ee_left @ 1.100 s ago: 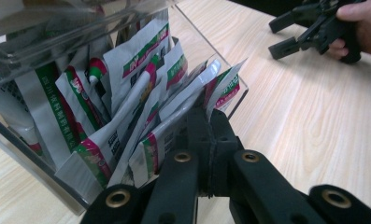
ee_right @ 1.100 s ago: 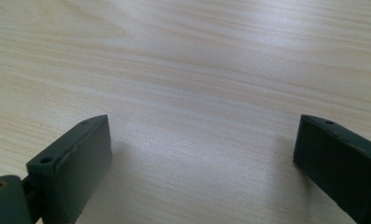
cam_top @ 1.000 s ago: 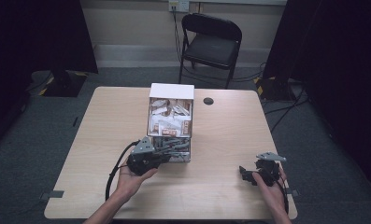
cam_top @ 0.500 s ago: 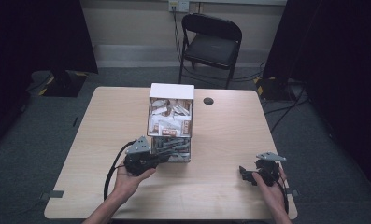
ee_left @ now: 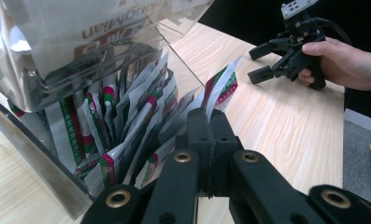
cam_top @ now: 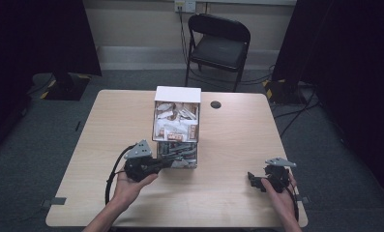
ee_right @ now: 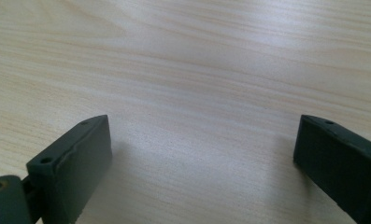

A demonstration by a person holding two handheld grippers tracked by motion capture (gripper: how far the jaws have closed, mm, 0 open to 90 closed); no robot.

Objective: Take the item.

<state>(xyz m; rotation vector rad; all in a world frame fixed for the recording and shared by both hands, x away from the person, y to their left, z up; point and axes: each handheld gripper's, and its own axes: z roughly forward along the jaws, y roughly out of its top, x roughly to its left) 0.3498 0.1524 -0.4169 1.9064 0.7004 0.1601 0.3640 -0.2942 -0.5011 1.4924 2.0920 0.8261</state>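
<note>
left gripper [ee_left: 210, 123]: jaws clenched on sachet [ee_left: 223, 88] at near opening of clear dispenser box [cam_top: 176, 126], bench centre | right gripper [cam_top: 255, 180]: jaws released, resting near-right on bench [cam_top: 238, 140] | progress: sachet gripped, not yet pulled clear; removal and placing left

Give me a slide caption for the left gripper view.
Left gripper pinches a packet at the clear dispenser.

The high view looks forward and down on the whole table [cam_top: 228, 145] from above the person's side; the left gripper view sits close behind its jaws, facing across the tabletop; the right gripper view looks closely down at that same wood.
</note>
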